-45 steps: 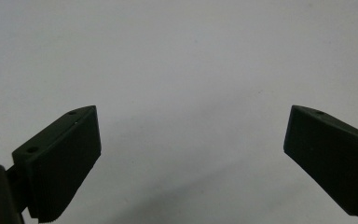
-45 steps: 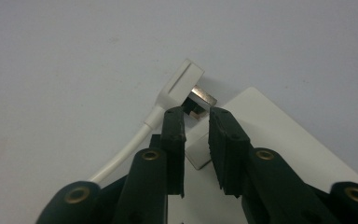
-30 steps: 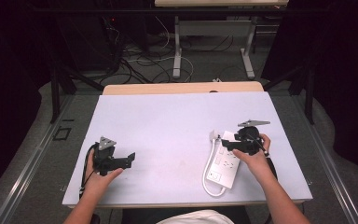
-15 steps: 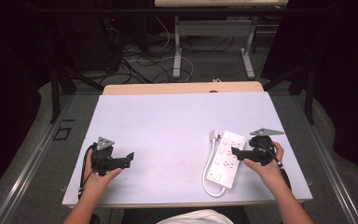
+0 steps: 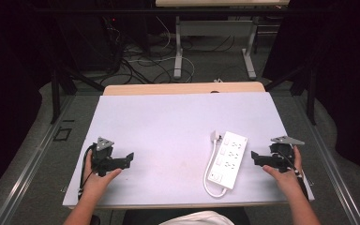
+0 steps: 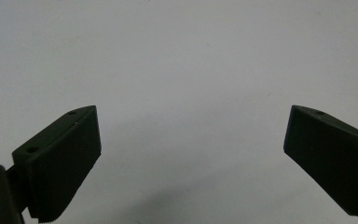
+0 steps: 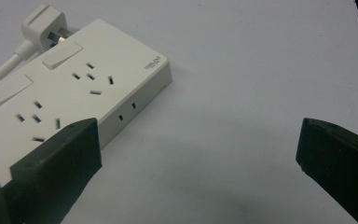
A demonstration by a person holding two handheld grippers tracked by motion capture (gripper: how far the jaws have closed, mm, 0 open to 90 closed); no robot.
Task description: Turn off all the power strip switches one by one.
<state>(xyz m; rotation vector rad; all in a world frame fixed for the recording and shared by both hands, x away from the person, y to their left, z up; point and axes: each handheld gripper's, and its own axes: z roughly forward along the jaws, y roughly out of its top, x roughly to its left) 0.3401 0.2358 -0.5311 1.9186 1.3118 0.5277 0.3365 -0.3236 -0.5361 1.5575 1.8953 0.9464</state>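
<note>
Our right gripper (image 5: 255, 159), its jaws just spread wide and holding nothing, sits just beside the white rectangular plastic power strip (image 5: 227, 159) lying flat on the pale table (image 5: 168, 122); we judge it rigid, light, smooth, best pinched across its long sides.

A white power strip (image 5: 228, 159) is seen on a pale, faintly lilac table (image 5: 168, 126), with its white cable (image 5: 209, 173) and white plug (image 5: 215, 136) beside it. In the right gripper view its face is marked by small dark socket slots, plain white rocker switches and a tiny grey logo. Both the left gripper (image 5: 127, 159) and the right gripper (image 5: 254, 157) are black, each topped by a grey plate. A light wooden strip is shown along the table's far edge. The floor (image 5: 33, 159) is grey.
</note>
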